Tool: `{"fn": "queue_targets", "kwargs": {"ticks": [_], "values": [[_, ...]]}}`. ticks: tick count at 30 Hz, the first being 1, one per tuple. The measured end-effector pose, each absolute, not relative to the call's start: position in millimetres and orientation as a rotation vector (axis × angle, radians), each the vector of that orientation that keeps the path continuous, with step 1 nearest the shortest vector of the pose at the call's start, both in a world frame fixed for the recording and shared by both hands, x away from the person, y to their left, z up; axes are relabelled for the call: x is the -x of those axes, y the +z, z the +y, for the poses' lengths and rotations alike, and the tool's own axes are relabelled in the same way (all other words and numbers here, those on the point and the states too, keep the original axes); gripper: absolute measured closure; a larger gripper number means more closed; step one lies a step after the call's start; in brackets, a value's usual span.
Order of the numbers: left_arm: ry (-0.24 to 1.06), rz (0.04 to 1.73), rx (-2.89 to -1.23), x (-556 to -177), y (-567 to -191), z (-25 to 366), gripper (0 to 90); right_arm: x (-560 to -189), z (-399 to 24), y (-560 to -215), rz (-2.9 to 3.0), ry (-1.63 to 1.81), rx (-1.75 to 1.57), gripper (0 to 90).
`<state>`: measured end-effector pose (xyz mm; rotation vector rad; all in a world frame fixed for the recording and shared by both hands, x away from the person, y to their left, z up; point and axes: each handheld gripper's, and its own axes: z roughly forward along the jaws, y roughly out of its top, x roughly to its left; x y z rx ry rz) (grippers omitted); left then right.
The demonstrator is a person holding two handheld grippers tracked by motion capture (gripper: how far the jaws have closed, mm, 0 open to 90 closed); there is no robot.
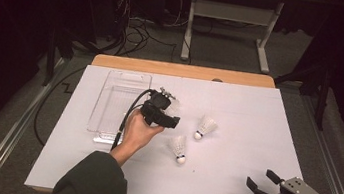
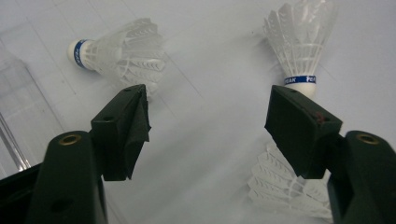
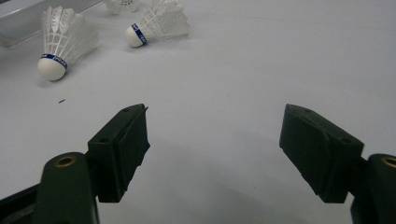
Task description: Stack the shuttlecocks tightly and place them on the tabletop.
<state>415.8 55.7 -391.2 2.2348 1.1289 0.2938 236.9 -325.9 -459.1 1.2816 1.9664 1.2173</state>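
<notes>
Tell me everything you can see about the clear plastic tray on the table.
The clear plastic tray is a long, shallow rectangular box of see-through plastic with a thick rim and a flat lip at each short end. It looks empty, with no lid on it. It lies flat on the white table top, in the left part, its long sides running away from the person. The left gripper hangs just right of it; whether its cable touches the rim I cannot tell. The shuttlecocks lie apart from it.

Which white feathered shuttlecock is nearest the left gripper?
The white feathered shuttlecock lying partly behind one jaw of the open left gripper. The other two shuttlecocks lie farther out, blue-banded corks showing.
</notes>
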Motion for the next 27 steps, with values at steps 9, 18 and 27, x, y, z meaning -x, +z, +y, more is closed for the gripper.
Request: {"fn": "queue_targets", "kwargs": {"ticks": [9,18,27], "values": [[0.348,1.146,-2.252,-429.4,-387.2,52.0,33.0,-236.8,-325.9,-459.0,1.967,1.222,-1.281,24.8],[0.36,1.18,-2.26,-447.0,-385.2,49.7,33.5,-236.9,-325.7,-459.0,1.969,1.225,-1.28,24.9],[0.341,1.236,-2.267,-466.7,-387.9,50.5,36.5,-236.9,-325.4,-459.0,1.969,1.224,-1.28,25.1]]}}
